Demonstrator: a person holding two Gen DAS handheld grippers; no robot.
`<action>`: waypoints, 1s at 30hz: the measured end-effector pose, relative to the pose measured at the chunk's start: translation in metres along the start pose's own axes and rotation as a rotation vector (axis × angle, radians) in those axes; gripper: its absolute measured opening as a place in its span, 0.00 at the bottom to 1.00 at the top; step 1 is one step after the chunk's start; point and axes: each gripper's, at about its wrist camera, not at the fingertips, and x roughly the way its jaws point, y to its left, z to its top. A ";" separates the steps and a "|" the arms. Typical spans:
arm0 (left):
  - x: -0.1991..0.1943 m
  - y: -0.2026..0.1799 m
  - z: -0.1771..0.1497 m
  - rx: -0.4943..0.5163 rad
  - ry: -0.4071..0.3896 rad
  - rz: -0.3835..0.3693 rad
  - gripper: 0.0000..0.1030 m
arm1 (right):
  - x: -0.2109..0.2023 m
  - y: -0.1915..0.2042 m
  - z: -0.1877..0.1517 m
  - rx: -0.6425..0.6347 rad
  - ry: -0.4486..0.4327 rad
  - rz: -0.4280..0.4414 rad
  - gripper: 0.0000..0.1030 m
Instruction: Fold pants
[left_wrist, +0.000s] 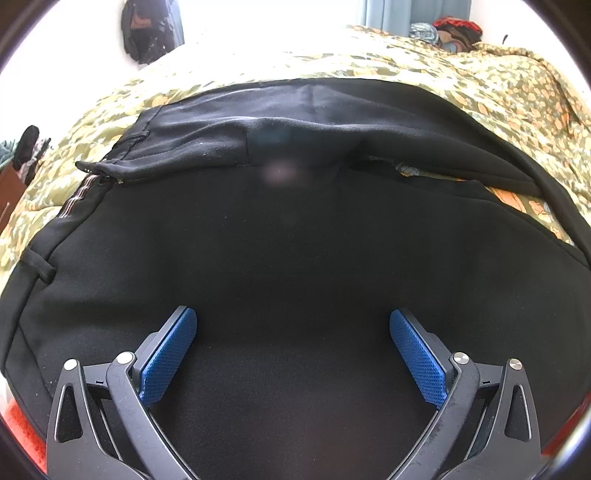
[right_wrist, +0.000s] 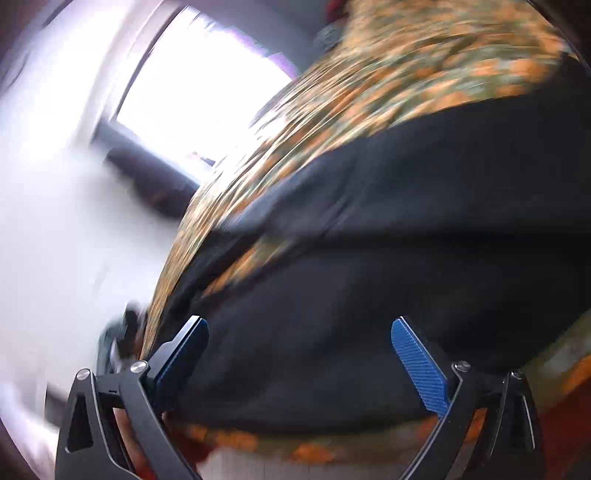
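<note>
Black pants (left_wrist: 295, 236) lie spread on a bed with a green and orange floral cover (left_wrist: 480, 77). Their waistband with a striped inner band and a belt loop is at the left, and one layer is folded over at the far side. My left gripper (left_wrist: 293, 321) is open, low over the near part of the pants, holding nothing. In the blurred right wrist view the pants (right_wrist: 388, 258) lie on the same cover (right_wrist: 406, 74). My right gripper (right_wrist: 299, 328) is open over their near edge, holding nothing.
A bright window (right_wrist: 199, 92) is beyond the bed. A dark bag hangs on the wall (left_wrist: 147, 29) at the far left. Coloured clothes or pillows (left_wrist: 450, 33) sit at the bed's far right. An orange-red thing (left_wrist: 26, 424) shows at the near left edge.
</note>
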 end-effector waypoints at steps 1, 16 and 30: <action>0.000 0.000 0.000 0.000 0.000 -0.001 1.00 | -0.003 -0.007 0.005 0.034 -0.030 -0.030 0.96; -0.035 -0.001 0.028 -0.046 0.017 -0.122 0.99 | -0.027 -0.038 0.068 0.301 -0.234 -0.291 0.05; 0.004 -0.018 0.159 -0.467 0.072 -0.682 0.99 | -0.149 0.148 0.067 -0.335 -0.264 0.111 0.05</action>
